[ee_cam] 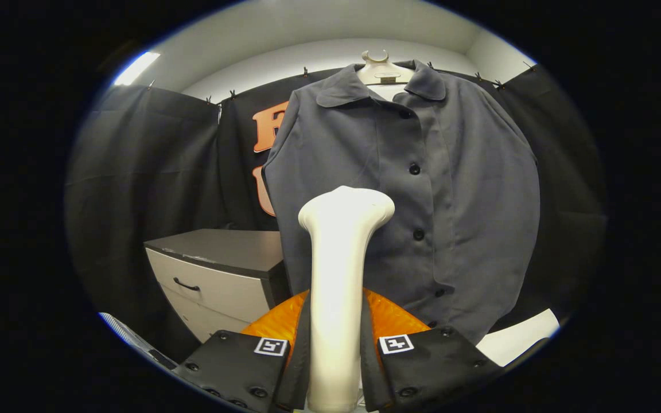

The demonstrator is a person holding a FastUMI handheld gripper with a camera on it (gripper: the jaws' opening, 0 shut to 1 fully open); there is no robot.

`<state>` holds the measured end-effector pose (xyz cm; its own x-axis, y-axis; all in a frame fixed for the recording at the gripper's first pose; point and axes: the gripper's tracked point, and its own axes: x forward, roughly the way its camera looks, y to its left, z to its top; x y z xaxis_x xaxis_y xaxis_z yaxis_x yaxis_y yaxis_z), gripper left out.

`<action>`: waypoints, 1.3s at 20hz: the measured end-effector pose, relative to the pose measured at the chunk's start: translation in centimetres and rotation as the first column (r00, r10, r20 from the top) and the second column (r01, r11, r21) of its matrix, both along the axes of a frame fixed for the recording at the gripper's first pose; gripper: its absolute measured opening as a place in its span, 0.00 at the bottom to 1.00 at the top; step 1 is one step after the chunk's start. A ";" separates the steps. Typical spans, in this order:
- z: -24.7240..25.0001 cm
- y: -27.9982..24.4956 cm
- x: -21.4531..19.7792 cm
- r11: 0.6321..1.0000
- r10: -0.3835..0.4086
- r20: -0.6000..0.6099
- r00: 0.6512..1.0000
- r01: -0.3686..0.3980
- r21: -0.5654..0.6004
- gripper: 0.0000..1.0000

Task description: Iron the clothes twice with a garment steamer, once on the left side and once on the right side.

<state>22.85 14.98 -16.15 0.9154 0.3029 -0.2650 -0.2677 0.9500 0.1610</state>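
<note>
Fingers (pixel 261 358) of gripper (pixel 336 344) clamped on garment steamer (pixel 339 275), handle upright between them, head up top. Shirt (pixel 416 189) hangs just beyond on hanger (pixel 381 69), long axis vertical; head fronts its left panel, beside button placket.

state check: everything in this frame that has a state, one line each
gripper: jaws shut on the garment steamer's handle, one at each side
garment steamer: held upright, head up in front of the shirt; contact with the cloth cannot be told
shirt: hanging on a hanger, buttoned down the front, collar folded flat
hanger: upright, carrying the shirt
drawer cabinet: drawers closed
</note>
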 end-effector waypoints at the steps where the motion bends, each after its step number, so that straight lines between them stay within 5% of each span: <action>1: -0.5 0.0 -0.3 1.000 0.001 -0.008 1.000 -0.001 0.001 0.44; 26: -12.2 0.3 -6.6 1.000 0.004 -0.259 0.966 -0.008 -0.013 0.44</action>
